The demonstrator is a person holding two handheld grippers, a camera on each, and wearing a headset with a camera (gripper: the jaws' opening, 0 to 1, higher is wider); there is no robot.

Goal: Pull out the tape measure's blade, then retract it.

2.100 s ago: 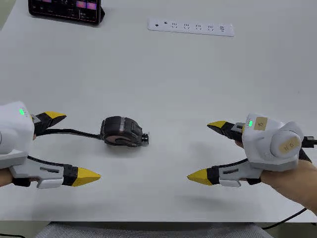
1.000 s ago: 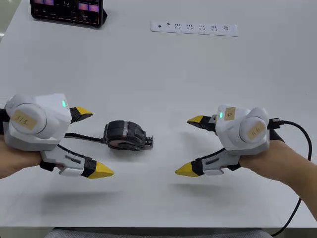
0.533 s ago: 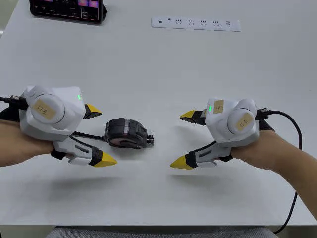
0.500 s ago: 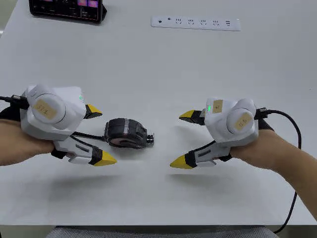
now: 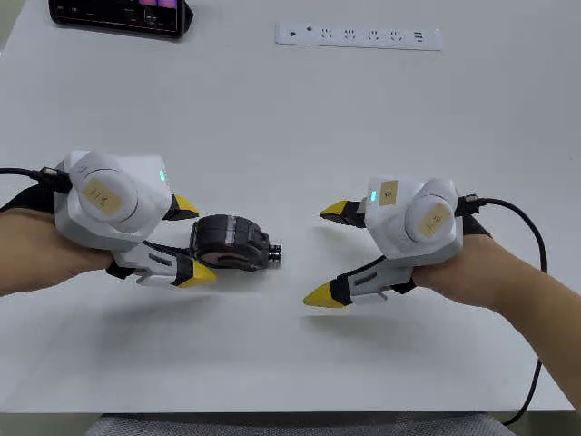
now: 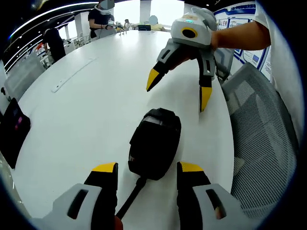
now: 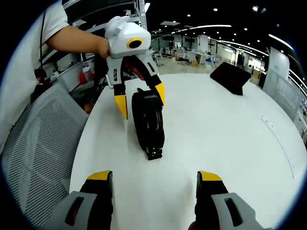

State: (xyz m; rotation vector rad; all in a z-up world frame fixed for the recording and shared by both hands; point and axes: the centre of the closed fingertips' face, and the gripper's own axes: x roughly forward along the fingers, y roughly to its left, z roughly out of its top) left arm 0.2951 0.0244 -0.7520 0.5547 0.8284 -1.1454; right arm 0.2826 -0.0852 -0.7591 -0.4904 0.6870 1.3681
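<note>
The tape measure (image 5: 229, 242) lies on its side on the white table (image 5: 272, 118), between the two grippers and much nearer the left one. Its end hook (image 5: 275, 252) sits tight against the mouth of the case and points toward the right gripper (image 5: 324, 254). The round face of the case is reddish, and any print on it is too small to read.

The left gripper (image 5: 193, 241) has its jaws spread to either side of the rear of the case. In the head view its lower jaw covers that corner of the case. In the left gripper view (image 6: 148, 167) narrow strips of table show on both sides of the tape measure (image 6: 154, 143), so the jaws are not clamped on it. A black strap (image 6: 132, 199) runs back from the case between them, its end cut off.

The right gripper stands well apart from the hook, its jaws wide and holding nothing. A cable (image 5: 531, 263) trails from it.

Far off lie a power strip (image 5: 359, 35) and a dark tablet (image 5: 118, 14), cut by the frame edge.
</note>
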